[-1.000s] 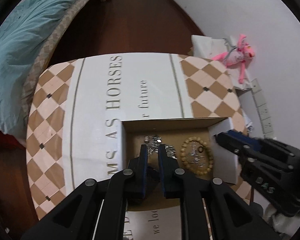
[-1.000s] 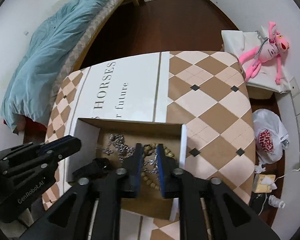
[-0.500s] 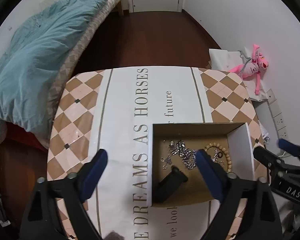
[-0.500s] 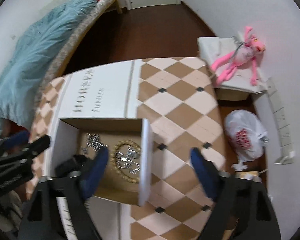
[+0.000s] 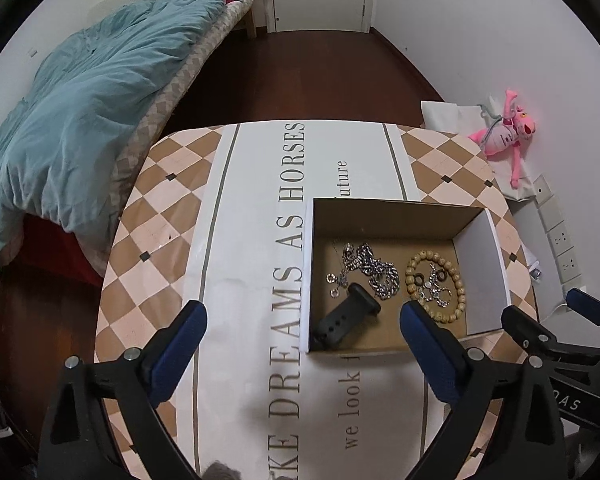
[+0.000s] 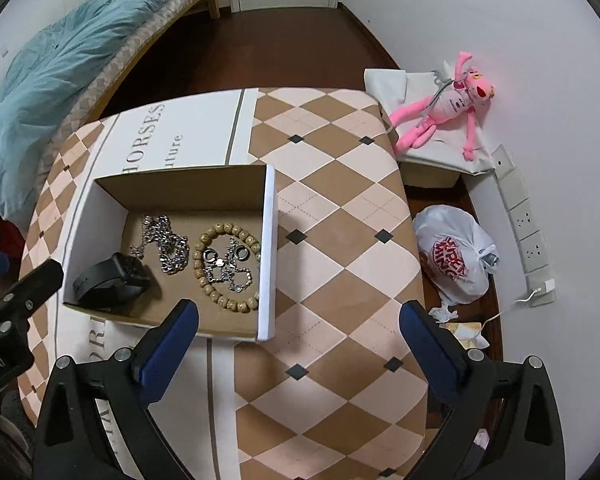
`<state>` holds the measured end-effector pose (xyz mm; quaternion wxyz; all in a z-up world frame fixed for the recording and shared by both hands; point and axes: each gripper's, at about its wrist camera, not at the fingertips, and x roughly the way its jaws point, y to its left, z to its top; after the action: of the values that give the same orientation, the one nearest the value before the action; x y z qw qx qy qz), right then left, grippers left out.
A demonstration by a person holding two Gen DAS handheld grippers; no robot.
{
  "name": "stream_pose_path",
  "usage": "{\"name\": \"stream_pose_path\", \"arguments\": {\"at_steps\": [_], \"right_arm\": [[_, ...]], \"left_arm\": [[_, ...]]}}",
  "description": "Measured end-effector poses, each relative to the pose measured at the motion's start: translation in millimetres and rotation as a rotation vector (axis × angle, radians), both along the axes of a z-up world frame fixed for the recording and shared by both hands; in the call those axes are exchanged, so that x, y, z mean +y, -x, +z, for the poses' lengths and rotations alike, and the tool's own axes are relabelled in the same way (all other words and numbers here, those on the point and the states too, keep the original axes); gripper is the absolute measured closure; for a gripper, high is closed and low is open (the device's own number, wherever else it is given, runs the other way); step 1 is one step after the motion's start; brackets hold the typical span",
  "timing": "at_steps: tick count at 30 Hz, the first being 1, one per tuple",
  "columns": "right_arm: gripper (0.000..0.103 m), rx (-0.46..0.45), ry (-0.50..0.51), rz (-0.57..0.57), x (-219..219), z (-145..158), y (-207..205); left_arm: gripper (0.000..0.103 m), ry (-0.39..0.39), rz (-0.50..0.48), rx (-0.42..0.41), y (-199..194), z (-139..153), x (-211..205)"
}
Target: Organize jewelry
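Both wrist views look down from above the near table edge, facing the far door. The left view sits further left; both share the open cardboard box (image 5: 392, 208) (image 6: 180, 184).

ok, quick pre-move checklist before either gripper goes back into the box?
1. Left hand-held gripper open, nothing held: ok.
2. Right hand-held gripper open, nothing held: ok.
3. Both hand-held grippers outside the box: ok.
4. Bead bracelet flat on the box floor, small silver pieces lying inside its ring: ok.
5. Silver chain bunched, possibly tangled: cannot tell.
6. Black watch band touching the chain: cannot tell.
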<state>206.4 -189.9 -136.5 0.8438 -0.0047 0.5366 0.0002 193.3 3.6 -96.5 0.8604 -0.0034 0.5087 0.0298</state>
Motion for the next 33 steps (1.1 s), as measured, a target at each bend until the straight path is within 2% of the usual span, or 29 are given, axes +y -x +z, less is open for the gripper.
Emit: {"name": "stream_pose_path", "arguments": {"at_steps": [5, 10, 22, 29, 33], "right_arm": [[0.001, -0.061, 0.001, -0.002, 0, 28, 25], [0.001, -0.129, -0.006, -0.007, -2, 61, 56], [0.001, -0.297, -0.04, -0.012, -13, 157, 145], [0.0, -0.371, -0.039, 0.0, -11, 200, 190], [0.0, -0.402, -0.04, -0.002, -11, 218, 206]], "left_arm": [[0.004, 0.02, 0.006, -0.023, 19, 15, 1], [0.004, 0.024, -0.004, -0.086, 49, 48, -3], [0.004, -0.033, 0.005, -0.251, 131, 138, -5], [0.004, -0.011, 0.007, -0.324, 165, 176, -6], [0.004, -0.007, 0.01, -0.341, 179, 188, -6]]}}
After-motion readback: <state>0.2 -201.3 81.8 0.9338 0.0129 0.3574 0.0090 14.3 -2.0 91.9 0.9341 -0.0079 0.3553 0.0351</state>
